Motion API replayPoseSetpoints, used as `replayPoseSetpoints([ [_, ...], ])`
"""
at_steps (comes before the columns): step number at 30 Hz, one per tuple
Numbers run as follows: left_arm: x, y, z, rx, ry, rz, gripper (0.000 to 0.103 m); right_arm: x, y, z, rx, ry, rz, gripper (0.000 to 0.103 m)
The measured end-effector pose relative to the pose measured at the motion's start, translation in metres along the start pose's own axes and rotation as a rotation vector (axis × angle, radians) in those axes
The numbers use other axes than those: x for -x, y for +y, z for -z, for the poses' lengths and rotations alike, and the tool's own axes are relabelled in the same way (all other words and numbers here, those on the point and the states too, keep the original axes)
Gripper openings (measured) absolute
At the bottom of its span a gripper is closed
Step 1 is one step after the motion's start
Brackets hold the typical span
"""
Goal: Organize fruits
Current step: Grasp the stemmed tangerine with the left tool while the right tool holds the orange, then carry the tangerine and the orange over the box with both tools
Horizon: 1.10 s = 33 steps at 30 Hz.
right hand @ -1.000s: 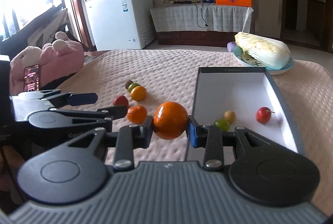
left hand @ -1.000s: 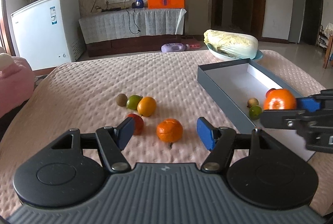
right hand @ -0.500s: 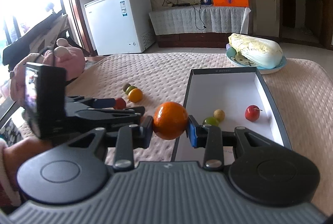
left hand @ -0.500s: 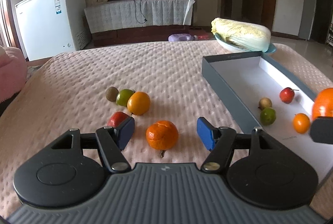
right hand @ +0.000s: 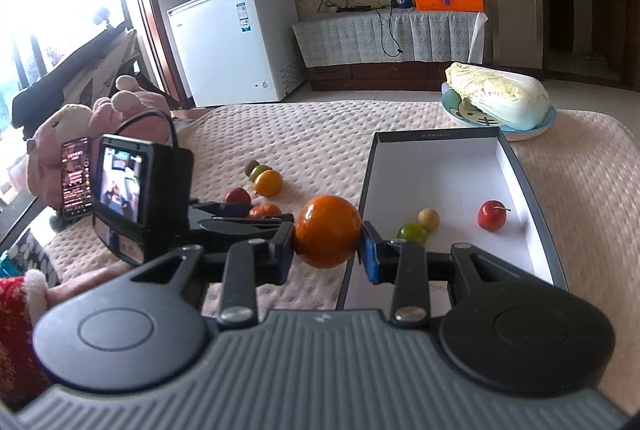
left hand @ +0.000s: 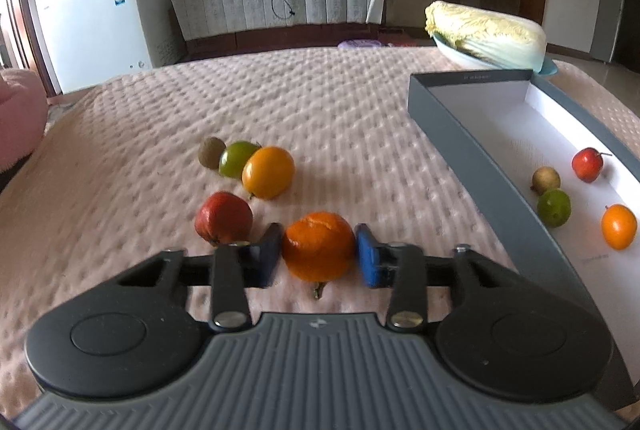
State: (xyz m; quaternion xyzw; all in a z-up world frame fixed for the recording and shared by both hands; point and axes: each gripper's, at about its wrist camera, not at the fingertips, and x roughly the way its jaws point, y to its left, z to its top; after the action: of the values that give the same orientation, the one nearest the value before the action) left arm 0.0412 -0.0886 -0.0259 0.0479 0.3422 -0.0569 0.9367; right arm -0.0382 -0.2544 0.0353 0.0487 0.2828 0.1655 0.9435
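Loose fruits (left hand: pixel 267 172) lie left of the box (left hand: pixel 476 154) — cabbage (left hand: pixel 486 34) behind it.

Five round fruits lie loose on the pink quilted bench (left hand: pixel 340 118); four small fruits sit inside one grey, white-lined rectangular box (left hand: pixel 460 134); one orange (right hand: pixel 328 236) is gripped.

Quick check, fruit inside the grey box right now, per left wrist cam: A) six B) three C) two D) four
D: in the left wrist view the grey box holds four fruits: a red one, a tan one, a green one and a small orange one.
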Motion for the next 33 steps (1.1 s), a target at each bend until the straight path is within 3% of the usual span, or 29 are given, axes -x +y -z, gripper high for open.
replayPoseSetpoints([
  [15, 0.019, 0.001, -0.001, -0.003, -0.039, 0.031, 0.041, -0.018, 0.007, 0.000, -0.001, 0.013, 0.014, 0.037],
  [33, 0.057, 0.055, -0.001, 0.041, -0.096, 0.014, 0.041, -0.056, 0.042, -0.002, 0.028, 0.042, 0.003, 0.038],
])
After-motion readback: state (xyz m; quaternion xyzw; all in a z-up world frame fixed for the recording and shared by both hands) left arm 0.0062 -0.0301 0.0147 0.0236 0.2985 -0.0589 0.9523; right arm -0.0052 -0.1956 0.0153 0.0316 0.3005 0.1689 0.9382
